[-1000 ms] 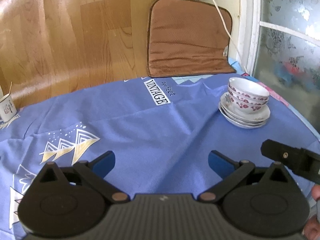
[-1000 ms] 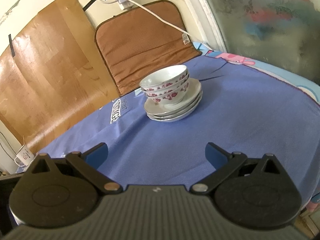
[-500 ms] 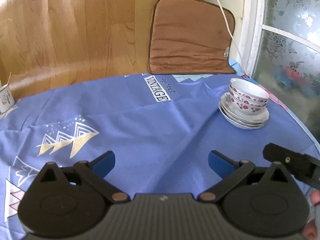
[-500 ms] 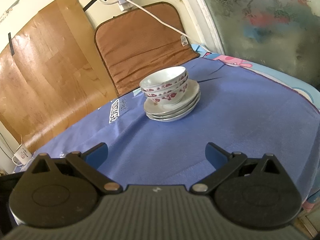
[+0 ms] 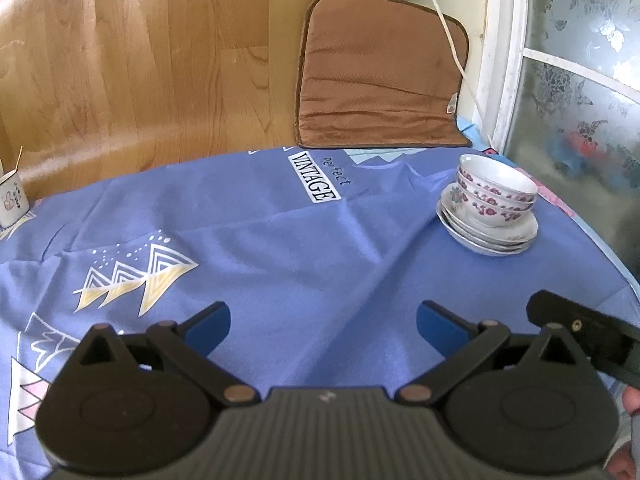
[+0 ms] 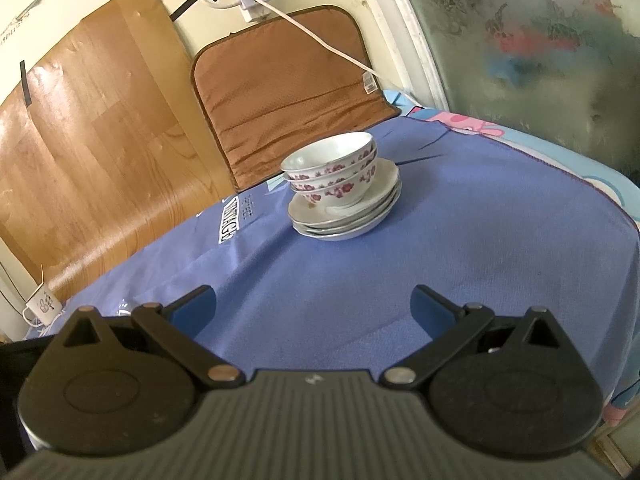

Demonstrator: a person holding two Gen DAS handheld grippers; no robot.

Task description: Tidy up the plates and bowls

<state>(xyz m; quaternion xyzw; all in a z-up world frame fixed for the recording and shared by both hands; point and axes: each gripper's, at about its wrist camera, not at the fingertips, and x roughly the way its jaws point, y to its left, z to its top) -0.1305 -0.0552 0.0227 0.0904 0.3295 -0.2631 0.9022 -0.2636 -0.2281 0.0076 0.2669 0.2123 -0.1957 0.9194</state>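
Note:
Nested white bowls with red flowers (image 5: 496, 196) sit on a stack of white plates (image 5: 486, 238) at the far right of the blue tablecloth (image 5: 280, 248). The right wrist view shows the same bowls (image 6: 334, 176) on the plates (image 6: 348, 220) straight ahead. My left gripper (image 5: 323, 326) is open and empty, low over the cloth, well short and left of the stack. My right gripper (image 6: 313, 310) is open and empty, back from the stack. Its body (image 5: 580, 336) shows at the right of the left wrist view.
A brown cushion (image 5: 380, 76) leans against the wall behind the table. A white cable (image 5: 456, 48) hangs across it. A small white mug (image 5: 12, 200) stands at the far left edge. A frosted glass door (image 5: 580, 80) is on the right, a wooden panel (image 5: 140, 60) behind.
Both grippers have drawn back and risen a little from the stack; the bowls and plates look slightly farther off. The jaws stayed open.

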